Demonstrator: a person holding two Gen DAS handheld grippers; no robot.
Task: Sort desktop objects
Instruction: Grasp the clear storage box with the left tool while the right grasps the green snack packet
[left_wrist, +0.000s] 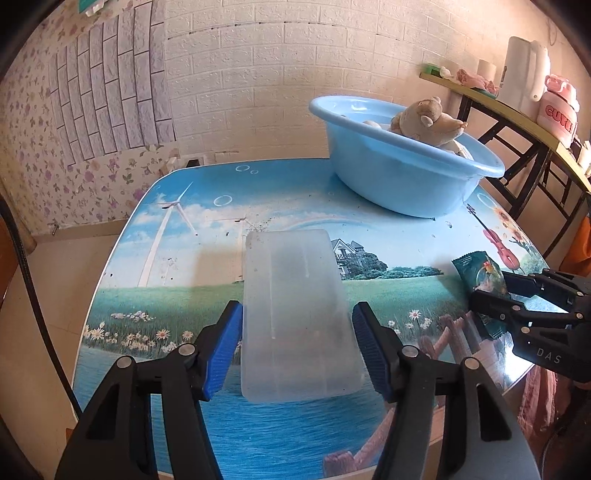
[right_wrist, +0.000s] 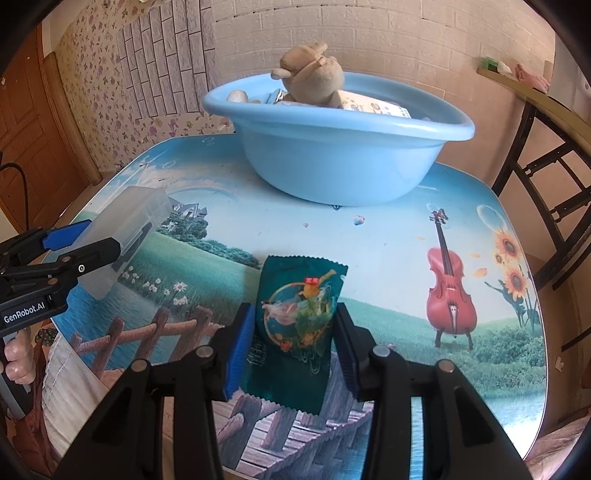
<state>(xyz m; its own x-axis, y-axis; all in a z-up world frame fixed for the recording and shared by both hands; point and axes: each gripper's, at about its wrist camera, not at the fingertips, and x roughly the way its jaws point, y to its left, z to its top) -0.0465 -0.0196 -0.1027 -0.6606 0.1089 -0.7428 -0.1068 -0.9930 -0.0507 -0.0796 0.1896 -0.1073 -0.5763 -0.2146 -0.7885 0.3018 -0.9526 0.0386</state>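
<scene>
White brick-pattern wall and flowered wallpaper stand behind my table (left_wrist: 184, 229), whose top is printed with a meadow, wind turbines, a violin and sunflowers. At the far right, off the table, a shelf (left_wrist: 517, 107) carries a white jug and a pink tub.

On the far right part of the table sits the blue basin (left_wrist: 399, 177). A tan plush toy (right_wrist: 312, 79) sticks up out of it, with a few other items around it that I can't make out well.

Near the left side lies the clear box (left_wrist: 295, 314), long side running away from me. My left gripper (left_wrist: 295, 352) straddles its near half: the blue pad on the left seems to meet the box wall, while the right pad stands just off it with a sliver of gap, so I can't tell whether the grip is firm. The box appears to rest on the table.

Near the middle right, the dark green snack packet (right_wrist: 299, 332) is between the fingers of my right gripper (right_wrist: 291, 350). Both pads press its edges, so the jaws are narrow and clamped on it. Its far end sticks out beyond the fingertips, and the near serrated edge hangs over the printed boardwalk.

My hand (right_wrist: 16, 360) shows at the far left of the right wrist view, around the left gripper's handle.
</scene>
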